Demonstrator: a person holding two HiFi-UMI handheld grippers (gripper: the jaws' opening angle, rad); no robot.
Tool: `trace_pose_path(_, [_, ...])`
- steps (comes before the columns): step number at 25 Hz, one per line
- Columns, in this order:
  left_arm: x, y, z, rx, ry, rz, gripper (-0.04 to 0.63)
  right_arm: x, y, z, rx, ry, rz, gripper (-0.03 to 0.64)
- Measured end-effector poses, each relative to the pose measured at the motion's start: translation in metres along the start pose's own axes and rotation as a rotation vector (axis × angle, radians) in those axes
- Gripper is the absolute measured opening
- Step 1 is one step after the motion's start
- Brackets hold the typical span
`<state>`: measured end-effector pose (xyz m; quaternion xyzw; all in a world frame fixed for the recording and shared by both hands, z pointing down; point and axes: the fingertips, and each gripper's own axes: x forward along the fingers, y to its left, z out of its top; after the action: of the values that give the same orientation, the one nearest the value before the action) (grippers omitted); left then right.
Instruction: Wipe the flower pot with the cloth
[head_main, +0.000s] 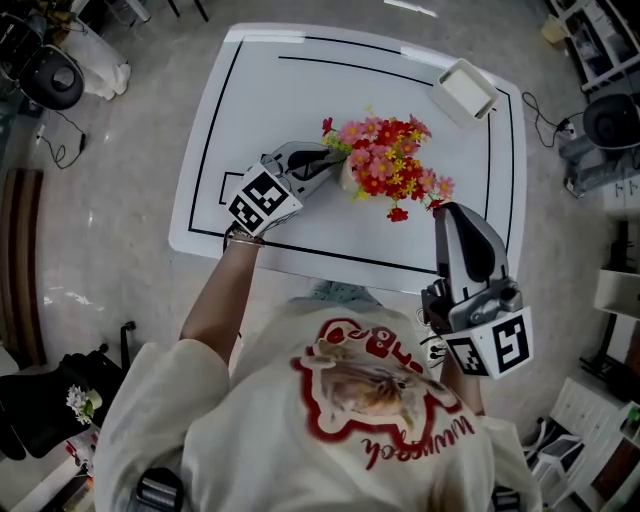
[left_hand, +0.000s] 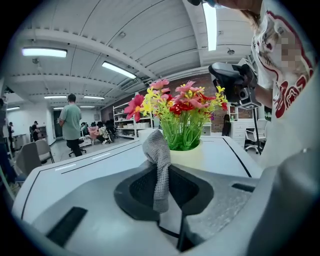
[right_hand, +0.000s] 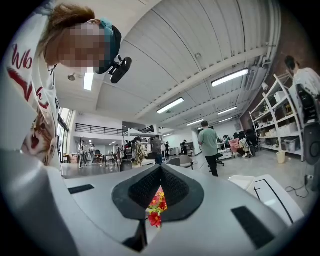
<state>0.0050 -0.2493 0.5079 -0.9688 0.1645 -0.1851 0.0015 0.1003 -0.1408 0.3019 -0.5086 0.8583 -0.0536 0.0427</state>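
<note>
A cream flower pot (left_hand: 194, 156) filled with red, pink and yellow flowers (head_main: 390, 160) stands mid-table. My left gripper (head_main: 333, 166) lies just left of the pot, shut on a grey knitted cloth (left_hand: 158, 165). The cloth sticks up between its jaws, close in front of the pot's rim; whether it touches the pot I cannot tell. My right gripper (head_main: 446, 210) hangs at the table's near right, tip just beside the flowers' right end. Its jaws are shut, and red flowers (right_hand: 155, 206) show through the gap below the pads.
The white table (head_main: 260, 90) carries black border lines. A white rectangular box (head_main: 467, 88) sits at its far right corner. Cables and equipment lie on the floor around it. Several people and office chairs (left_hand: 30, 156) are in the room beyond.
</note>
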Motion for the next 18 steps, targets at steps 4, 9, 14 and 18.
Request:
trace_pose_path(4, [-0.004,-0.006,-0.003,0.003,0.003,0.007,0.046,-0.008,0.013,-0.004,0.002,0.001,-0.012,-0.002])
trace_pose_path(9, [-0.008,-0.012,-0.004,0.012,-0.002,0.002,0.046,-0.023,0.026,-0.009,0.0,-0.002,-0.039,-0.002])
trace_pose_path(14, [-0.012,-0.019,-0.001,0.02,-0.014,0.003,0.046,-0.038,0.036,-0.014,-0.006,-0.007,-0.069,-0.002])
trace_pose_path(18, [-0.013,-0.024,-0.002,0.023,-0.002,0.007,0.046,-0.045,0.039,-0.013,-0.011,-0.011,-0.07,-0.002])
